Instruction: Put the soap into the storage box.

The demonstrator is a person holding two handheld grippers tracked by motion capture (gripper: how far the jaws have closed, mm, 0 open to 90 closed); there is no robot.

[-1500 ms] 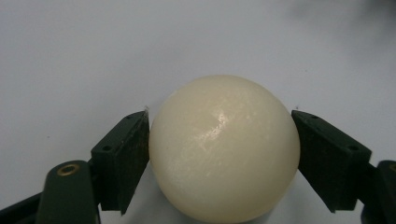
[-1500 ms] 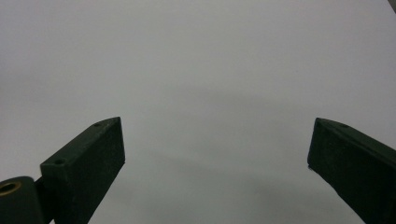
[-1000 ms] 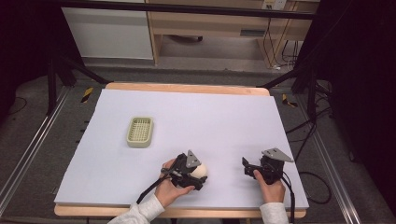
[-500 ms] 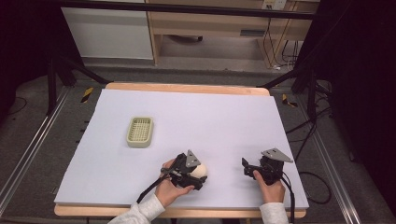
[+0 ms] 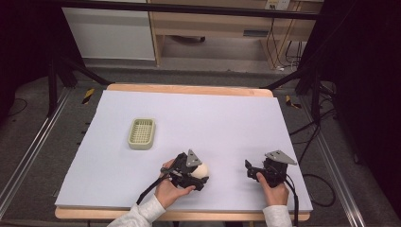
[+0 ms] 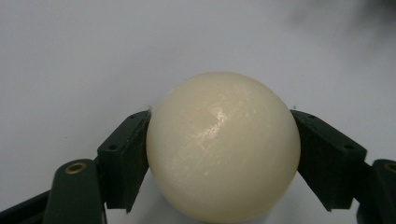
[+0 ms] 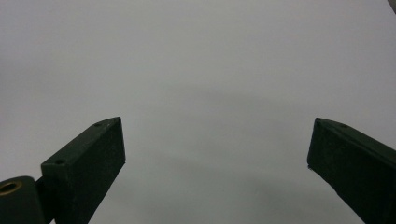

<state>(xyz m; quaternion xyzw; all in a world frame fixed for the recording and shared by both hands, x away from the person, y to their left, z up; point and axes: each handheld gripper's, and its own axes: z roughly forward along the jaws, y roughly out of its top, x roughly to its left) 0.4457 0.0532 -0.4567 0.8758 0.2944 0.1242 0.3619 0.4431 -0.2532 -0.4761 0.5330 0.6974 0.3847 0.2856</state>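
A cream-coloured ball (image 6: 223, 145) sits between the two black jaws of my left gripper (image 6: 219, 154), and both pads press against its sides. In the high view the same ball (image 5: 202, 170) shows at the tip of the left gripper (image 5: 198, 174), near the table's front edge. My right gripper (image 5: 249, 170) rests low on the white sheet at the front right, its jaws spread wide with nothing between them (image 7: 215, 154). The two grippers are about a hand's width apart.
A pale green ridged soap dish (image 5: 142, 133) lies on the white sheet (image 5: 213, 118) to the left of centre, well behind the left gripper. Cables trail from both grippers over the wooden front edge (image 5: 189, 215). Dark frame legs stand beside the table.
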